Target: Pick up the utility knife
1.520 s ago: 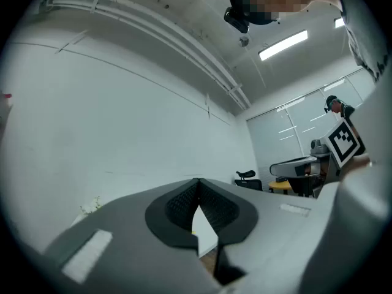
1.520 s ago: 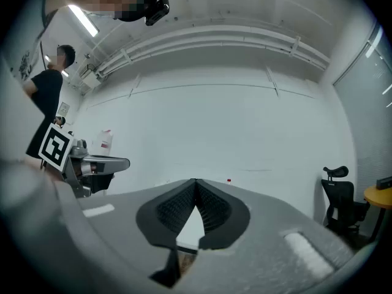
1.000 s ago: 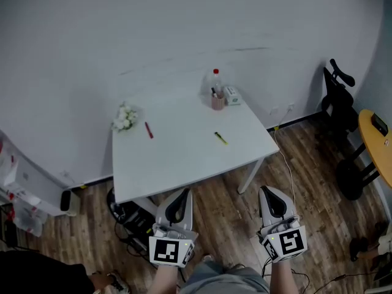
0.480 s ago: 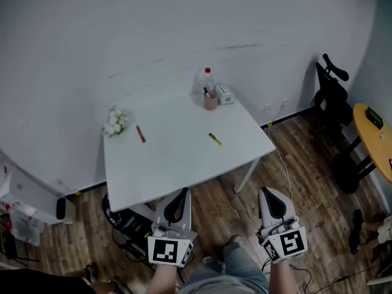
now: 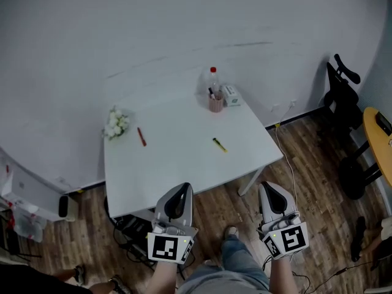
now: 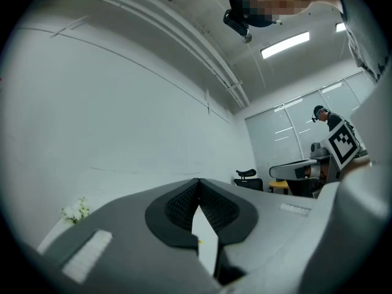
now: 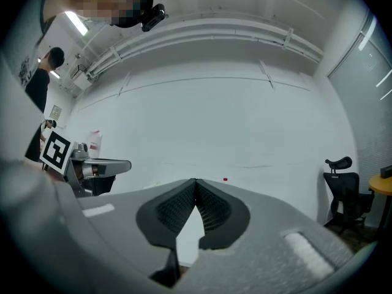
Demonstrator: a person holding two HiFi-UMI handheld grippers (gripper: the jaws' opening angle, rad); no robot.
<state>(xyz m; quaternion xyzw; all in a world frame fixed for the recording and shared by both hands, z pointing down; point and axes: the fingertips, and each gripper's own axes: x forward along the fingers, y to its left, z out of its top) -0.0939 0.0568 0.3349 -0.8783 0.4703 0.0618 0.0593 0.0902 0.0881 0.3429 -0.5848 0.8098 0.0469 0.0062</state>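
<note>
The head view alone shows the utility knife point(image 5: 219, 144). It is a small yellow-and-black stick lying flat on the white table point(image 5: 177, 164), at about 3 o'clock from the tabletop's middle and clear of everything else on it.

Across the table at 9 o'clock lies a red pen point(image 5: 141, 136), with a bunch of white flowers point(image 5: 116, 122) just beyond it at the far left corner. At the far edge, around 1 o'clock, a pink cup point(image 5: 215, 103), a red-capped bottle point(image 5: 213, 78) and a small box point(image 5: 231, 95) stand close together.

The left gripper point(image 5: 183, 188) and right gripper point(image 5: 267, 185) hang at the table's near edge over the wooden floor point(image 5: 306, 176). The knife is well apart from both, at 1 o'clock from the left and 11 o'clock from the right.

The head view shows the jaws only from behind. The left gripper view shows the left gripper point(image 6: 197, 180) with its ribbed pads meeting at the tip and nothing between them. It also catches the flowers point(image 6: 76, 210) at 9 o'clock and a ceiling lamp point(image 6: 288, 43).

In the right gripper view, the right gripper point(image 7: 195, 180) is likewise closed and empty. The bottle's red cap point(image 7: 225, 179) peeks just over its jaws, and a black office chair point(image 7: 343, 192) stands at 3 o'clock.
</note>
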